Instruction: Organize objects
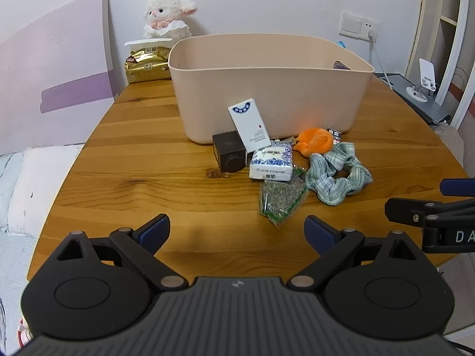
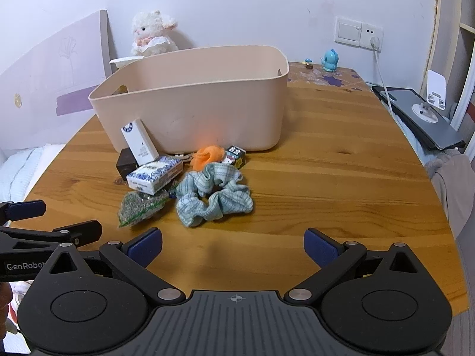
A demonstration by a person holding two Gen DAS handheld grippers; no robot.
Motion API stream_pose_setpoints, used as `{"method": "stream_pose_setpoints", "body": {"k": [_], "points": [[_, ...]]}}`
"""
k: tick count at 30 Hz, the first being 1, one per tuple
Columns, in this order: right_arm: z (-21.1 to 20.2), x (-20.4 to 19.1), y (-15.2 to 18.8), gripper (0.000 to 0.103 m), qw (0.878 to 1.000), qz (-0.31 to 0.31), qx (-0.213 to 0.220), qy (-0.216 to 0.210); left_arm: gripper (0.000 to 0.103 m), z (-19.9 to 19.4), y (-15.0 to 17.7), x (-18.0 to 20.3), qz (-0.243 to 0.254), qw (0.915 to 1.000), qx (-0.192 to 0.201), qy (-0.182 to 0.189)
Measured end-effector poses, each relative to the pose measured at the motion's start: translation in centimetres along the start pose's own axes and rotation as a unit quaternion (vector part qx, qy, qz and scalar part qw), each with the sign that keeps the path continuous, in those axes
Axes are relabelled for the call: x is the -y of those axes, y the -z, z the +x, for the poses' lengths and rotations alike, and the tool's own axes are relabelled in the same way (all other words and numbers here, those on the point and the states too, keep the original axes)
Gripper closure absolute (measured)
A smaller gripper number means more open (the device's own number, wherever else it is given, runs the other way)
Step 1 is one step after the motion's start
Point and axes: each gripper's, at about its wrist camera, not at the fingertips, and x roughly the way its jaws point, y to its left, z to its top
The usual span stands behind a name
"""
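A wooden surface stood against a pale wall, with a plush lamb at the back beside a gold packet. The left gripper hung low over the near edge, its blue-padded fingers spread wide and holding nothing. The right gripper was the same, fingers far apart and empty; its side read "GenRobot", partly cut off.

Ahead of both pairs of fingers sat a beige bin. A white box with small print too fine to read leaned on the bin's front wall, next to a dark brown box. A blue-patterned tissue pack lay partly over a clear bag of dried herbs. Right of these lay a green checked scrunchie, an orange cloth item and a small printed carton.
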Motion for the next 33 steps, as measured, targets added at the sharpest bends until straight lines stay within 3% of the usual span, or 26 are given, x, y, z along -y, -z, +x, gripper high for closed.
{"method": "stream_pose_setpoints", "body": {"k": [17,33], "points": [[1.0,0.1,-3.8,0.0,0.999,-0.021,0.032,0.013,0.006,1.5,-2.9,-1.3,0.005,0.9999,0.01,-0.007],[4.6,-0.2,-6.8,0.0,0.999,-0.041,0.029,0.006,0.006,5.1,-6.2,-2.0,-0.011,0.9998,0.007,-0.017]]}}
